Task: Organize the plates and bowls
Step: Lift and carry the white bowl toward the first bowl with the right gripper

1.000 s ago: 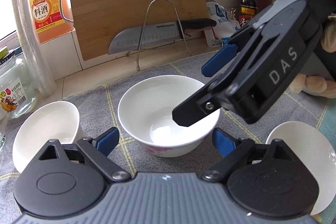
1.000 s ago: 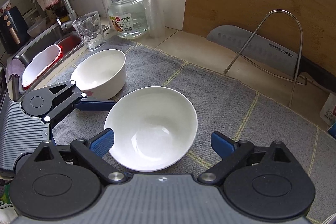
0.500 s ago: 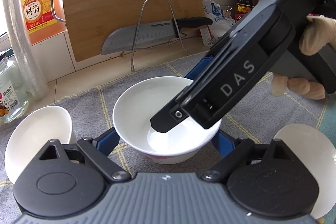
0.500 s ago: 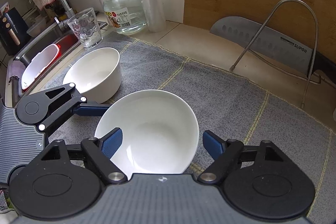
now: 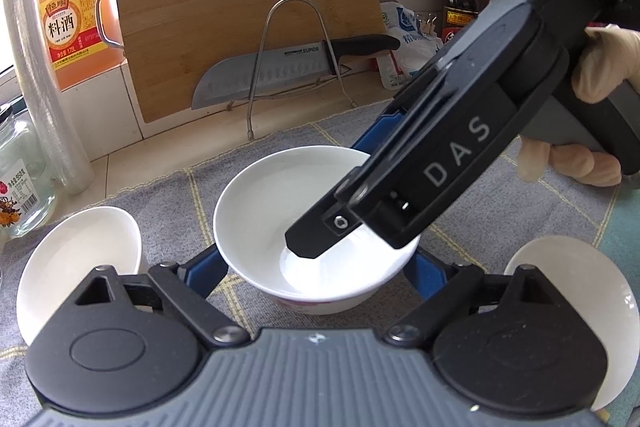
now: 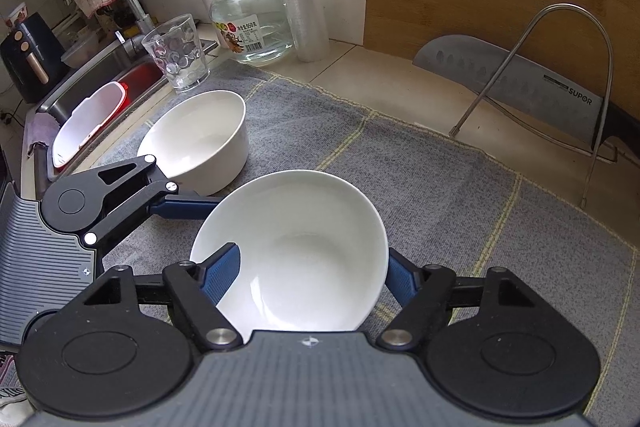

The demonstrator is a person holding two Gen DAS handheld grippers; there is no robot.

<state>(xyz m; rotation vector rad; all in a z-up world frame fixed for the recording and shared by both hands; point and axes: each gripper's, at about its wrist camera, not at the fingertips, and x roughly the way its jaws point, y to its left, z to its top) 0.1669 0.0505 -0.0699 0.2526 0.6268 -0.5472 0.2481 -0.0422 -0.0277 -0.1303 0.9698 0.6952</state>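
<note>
Seen from the left wrist, the middle bowl [image 5: 296, 227] sits on the grey cloth [image 5: 160, 195] between the left gripper's [image 5: 316, 273] spread blue pads, neither clearly pressing its wall. The right gripper [image 5: 362, 183] reaches over the far rim, one finger dipped inside, the other outside.

From the right wrist, the right gripper [image 6: 310, 277] straddles the bowl's [image 6: 304, 247] near wall; whether it pinches the rim yet is unclear. A second bowl [image 6: 200, 139] stands just beside, near the sink [image 6: 100, 75]. A good lift likely needs a firm rim pinch first, then a level rise toward that bowl.
</note>
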